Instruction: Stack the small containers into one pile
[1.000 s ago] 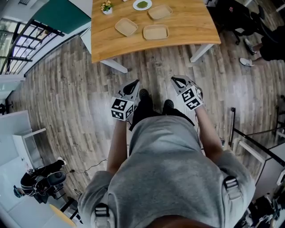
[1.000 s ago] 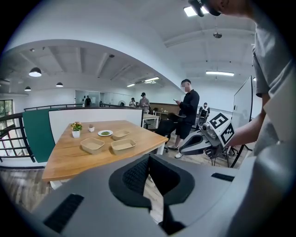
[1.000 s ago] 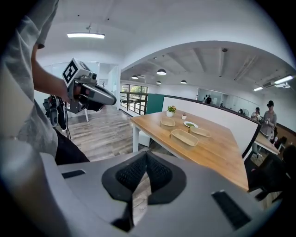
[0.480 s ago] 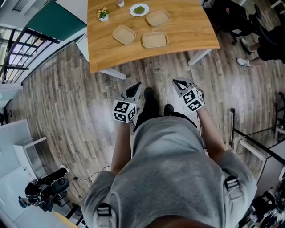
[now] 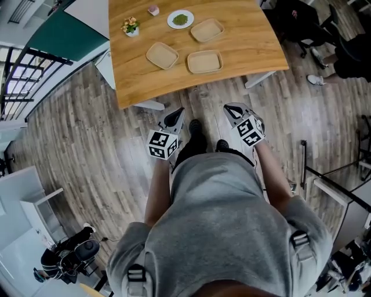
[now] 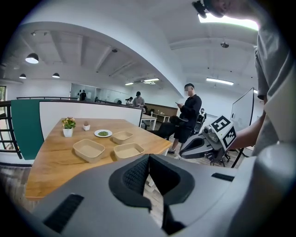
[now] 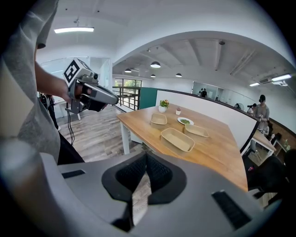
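Note:
Three shallow beige containers lie apart on the wooden table (image 5: 249, 52): a left one (image 5: 162, 55), a middle one (image 5: 204, 61) and a far one (image 5: 207, 29). They also show in the left gripper view, left container (image 6: 89, 149), middle container (image 6: 128, 150), far container (image 6: 122, 136), and in the right gripper view (image 7: 177, 139). My left gripper (image 5: 177, 111) and right gripper (image 5: 230, 107) hang over the floor, short of the table's near edge. Both are shut and hold nothing, left gripper (image 6: 149, 156) and right gripper (image 7: 146, 155).
A white plate with green food (image 5: 181, 19), a small flower pot (image 5: 130, 26) and a tiny pink pot (image 5: 153, 10) stand at the table's far side. White table legs (image 5: 259, 79) reach down to the wood floor. A person (image 6: 187, 115) stands beyond the table; office chairs are at the right.
The table has come nearer in the head view. Both grippers have moved forward toward its near edge, still shut and empty.

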Demonstrator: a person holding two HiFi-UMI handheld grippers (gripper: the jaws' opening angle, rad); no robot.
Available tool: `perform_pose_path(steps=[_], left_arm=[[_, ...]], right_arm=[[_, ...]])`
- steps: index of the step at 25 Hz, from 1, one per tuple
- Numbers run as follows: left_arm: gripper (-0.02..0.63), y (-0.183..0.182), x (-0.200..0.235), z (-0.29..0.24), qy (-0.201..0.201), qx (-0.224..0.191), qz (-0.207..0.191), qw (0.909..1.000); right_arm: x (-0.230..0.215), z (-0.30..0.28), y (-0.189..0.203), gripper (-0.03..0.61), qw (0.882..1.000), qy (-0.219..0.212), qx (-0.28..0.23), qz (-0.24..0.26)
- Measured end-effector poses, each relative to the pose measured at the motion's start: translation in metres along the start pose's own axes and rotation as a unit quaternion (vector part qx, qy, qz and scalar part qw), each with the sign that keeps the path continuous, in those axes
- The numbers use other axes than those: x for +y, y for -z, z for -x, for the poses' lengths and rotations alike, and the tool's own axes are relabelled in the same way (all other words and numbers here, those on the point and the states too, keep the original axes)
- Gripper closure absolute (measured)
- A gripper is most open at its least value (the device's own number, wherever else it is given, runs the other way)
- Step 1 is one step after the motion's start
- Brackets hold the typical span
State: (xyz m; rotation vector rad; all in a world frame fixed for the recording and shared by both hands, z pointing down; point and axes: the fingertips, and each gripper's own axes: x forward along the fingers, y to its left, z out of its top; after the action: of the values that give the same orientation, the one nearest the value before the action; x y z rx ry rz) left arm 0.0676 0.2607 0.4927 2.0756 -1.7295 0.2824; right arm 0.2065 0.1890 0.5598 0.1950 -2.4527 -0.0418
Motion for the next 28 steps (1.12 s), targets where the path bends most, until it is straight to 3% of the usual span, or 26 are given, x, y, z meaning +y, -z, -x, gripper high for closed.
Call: perform_pose_path(steps=[28], left_arm=[[0.594, -0.013, 0.090, -0.044, 0.097, 0.027, -0.028, 0.9945]], right_arm=[[-0.035, -0.062, -0.041, 0.571, 0.994, 0.092, 0.034, -0.052]])
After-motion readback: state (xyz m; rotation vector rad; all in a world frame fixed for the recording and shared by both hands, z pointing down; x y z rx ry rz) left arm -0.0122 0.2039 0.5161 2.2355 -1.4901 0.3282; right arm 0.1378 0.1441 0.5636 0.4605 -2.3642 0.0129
